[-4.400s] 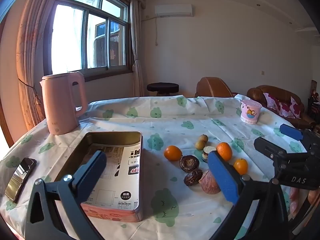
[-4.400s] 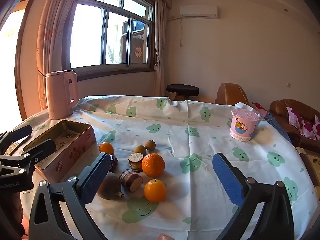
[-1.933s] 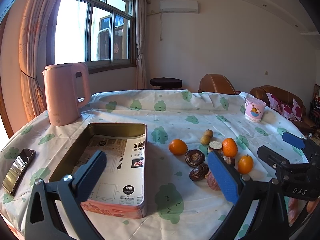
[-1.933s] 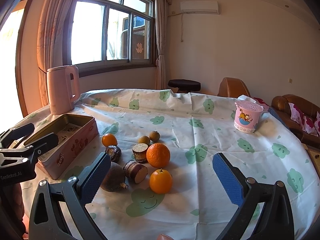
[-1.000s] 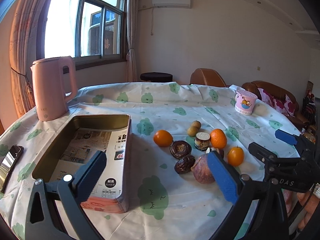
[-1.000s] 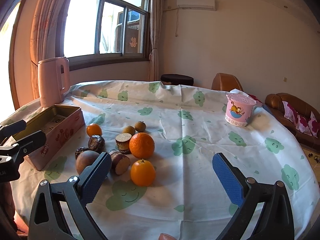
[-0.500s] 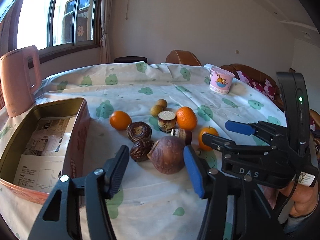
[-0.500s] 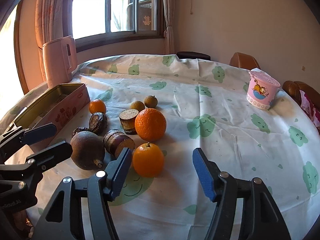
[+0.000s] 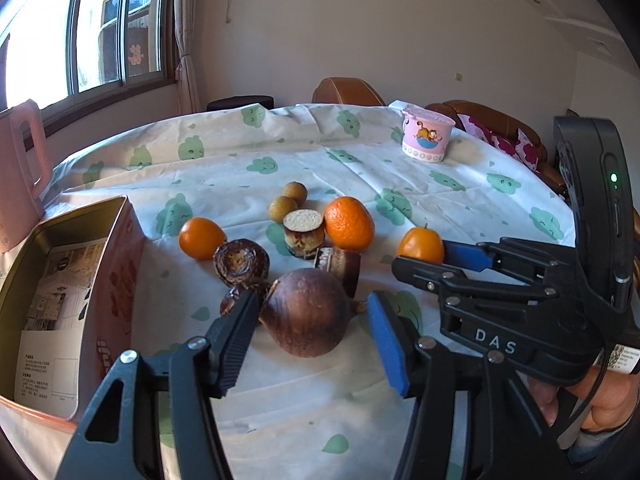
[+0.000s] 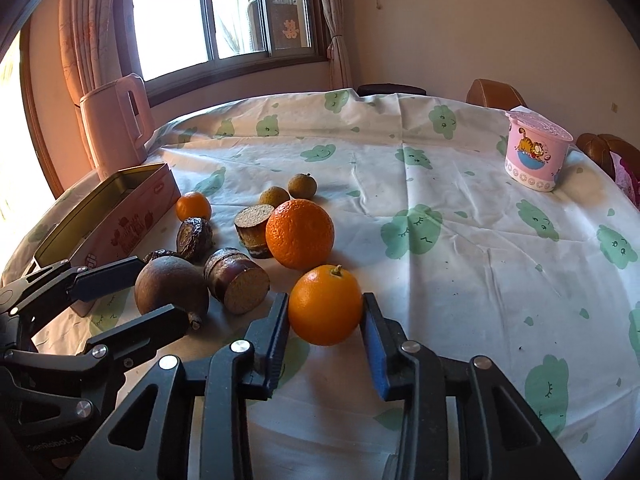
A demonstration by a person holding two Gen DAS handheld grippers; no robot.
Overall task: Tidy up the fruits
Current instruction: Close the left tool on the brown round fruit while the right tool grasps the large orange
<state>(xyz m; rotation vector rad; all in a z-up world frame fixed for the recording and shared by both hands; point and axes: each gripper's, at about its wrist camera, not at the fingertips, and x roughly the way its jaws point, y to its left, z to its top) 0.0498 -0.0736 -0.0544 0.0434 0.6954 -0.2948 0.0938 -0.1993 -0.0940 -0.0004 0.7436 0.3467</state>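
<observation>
While both of your grippers tilt down over the fruit pile, each brackets one piece.

Your right gripper (image 10: pixel 325 312) is closing, its pads touching both sides of the small orange (image 10: pixel 325 305) on the tabletop (image 10: pixel 460 272), nearest your edge. Your left gripper (image 9: pixel 310 320) sits half-narrowed around the round brown fruit (image 9: pixel 306 312): the left pad touches it, the blue pad stands just off it. Your hand (image 9: pixel 600 404) grips the right gripper's handle at lower right. Left of the pile, the open tin box (image 9: pixel 24 264) lies by the tabletop's left edge.

Left gripper (image 9: pixel 310 320) fingers (image 9: pixel 236 334) astride brown round fruit (image 9: pixel 306 312) beside tin (image 9: pixel 60 280)
</observation>
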